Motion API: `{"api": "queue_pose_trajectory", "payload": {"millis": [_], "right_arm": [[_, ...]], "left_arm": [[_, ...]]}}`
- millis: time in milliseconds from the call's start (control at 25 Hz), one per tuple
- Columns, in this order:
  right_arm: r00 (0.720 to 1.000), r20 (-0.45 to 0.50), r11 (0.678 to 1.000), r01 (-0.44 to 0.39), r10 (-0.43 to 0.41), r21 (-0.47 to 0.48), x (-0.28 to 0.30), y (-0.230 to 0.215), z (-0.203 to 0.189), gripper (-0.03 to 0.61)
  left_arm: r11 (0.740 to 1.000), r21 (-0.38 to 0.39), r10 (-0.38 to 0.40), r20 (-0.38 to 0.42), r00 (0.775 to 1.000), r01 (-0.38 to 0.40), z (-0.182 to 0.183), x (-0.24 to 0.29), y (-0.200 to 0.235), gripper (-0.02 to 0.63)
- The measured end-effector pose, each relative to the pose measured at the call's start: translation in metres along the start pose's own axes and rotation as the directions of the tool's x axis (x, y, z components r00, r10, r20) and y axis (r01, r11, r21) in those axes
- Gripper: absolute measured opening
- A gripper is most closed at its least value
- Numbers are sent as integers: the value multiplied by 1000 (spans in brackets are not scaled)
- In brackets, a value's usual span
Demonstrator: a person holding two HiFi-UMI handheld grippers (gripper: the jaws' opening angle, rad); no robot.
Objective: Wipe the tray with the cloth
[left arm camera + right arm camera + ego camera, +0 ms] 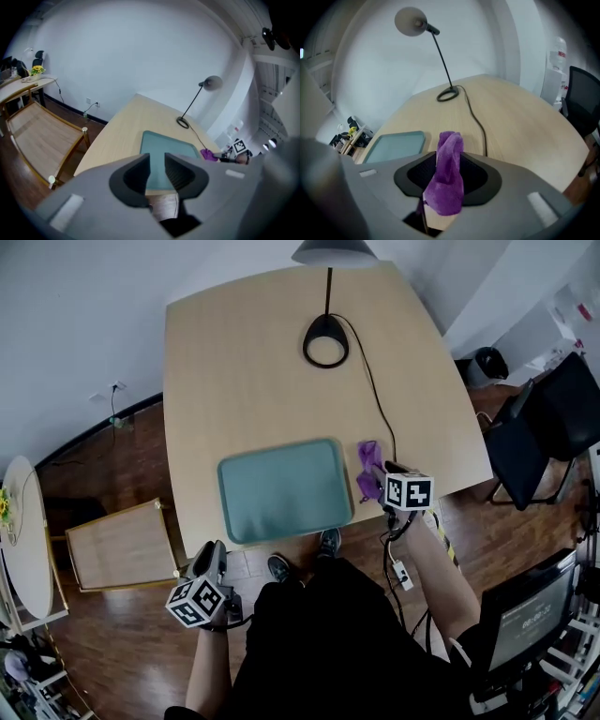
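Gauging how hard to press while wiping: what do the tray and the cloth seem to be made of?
The tray is probably plastic: even teal colour, matte surface, rounded corners, a raised rim. The cloth looks like soft plush fabric, perhaps microfibre: fuzzy purple nap, bunched into loose folds.

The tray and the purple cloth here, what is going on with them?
A person holds a gripper in each hand. The right gripper has its jaws shut on the purple cloth, just right of the teal tray on the wooden table. The left gripper hangs off the table's near edge, jaws apart, empty.
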State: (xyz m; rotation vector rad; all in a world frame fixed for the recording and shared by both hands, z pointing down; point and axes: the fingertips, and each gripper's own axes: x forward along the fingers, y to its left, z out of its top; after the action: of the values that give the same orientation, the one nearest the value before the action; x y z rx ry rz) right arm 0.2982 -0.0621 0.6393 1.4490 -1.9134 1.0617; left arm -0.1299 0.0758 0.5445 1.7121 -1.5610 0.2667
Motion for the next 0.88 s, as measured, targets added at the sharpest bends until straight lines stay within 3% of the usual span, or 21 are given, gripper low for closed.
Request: {"api": "queue_pose_trajectory", "payload": {"millis": [120, 280, 440, 600, 760, 880], "right_arm": [[992, 126, 999, 10, -16, 43, -48, 10, 15, 158], [961, 276, 997, -28, 8, 68, -100, 19, 34, 158], [900, 434, 993, -89, 47, 77, -169, 62, 43, 156], [837, 542, 995, -99, 74, 17, -233, 118, 43, 155], [812, 580, 998, -51, 64, -39, -264, 149, 33, 153], [790, 609, 995, -2, 61, -98, -275, 163, 26, 150]], "left_arm": [[999, 22, -35, 3, 999, 35, -5, -7, 4, 101], [997, 22, -79, 43, 996, 78, 2, -1, 1, 100], [991, 37, -131, 98, 986, 128, 14, -25, 2, 87], [981, 78, -186, 130, 974, 177, 12, -56, 8, 75], [959, 178, -245, 123, 962, 221, 7, -79, -6, 75], [921, 311, -288, 137, 948, 234, 14, -102, -32, 75]]}}
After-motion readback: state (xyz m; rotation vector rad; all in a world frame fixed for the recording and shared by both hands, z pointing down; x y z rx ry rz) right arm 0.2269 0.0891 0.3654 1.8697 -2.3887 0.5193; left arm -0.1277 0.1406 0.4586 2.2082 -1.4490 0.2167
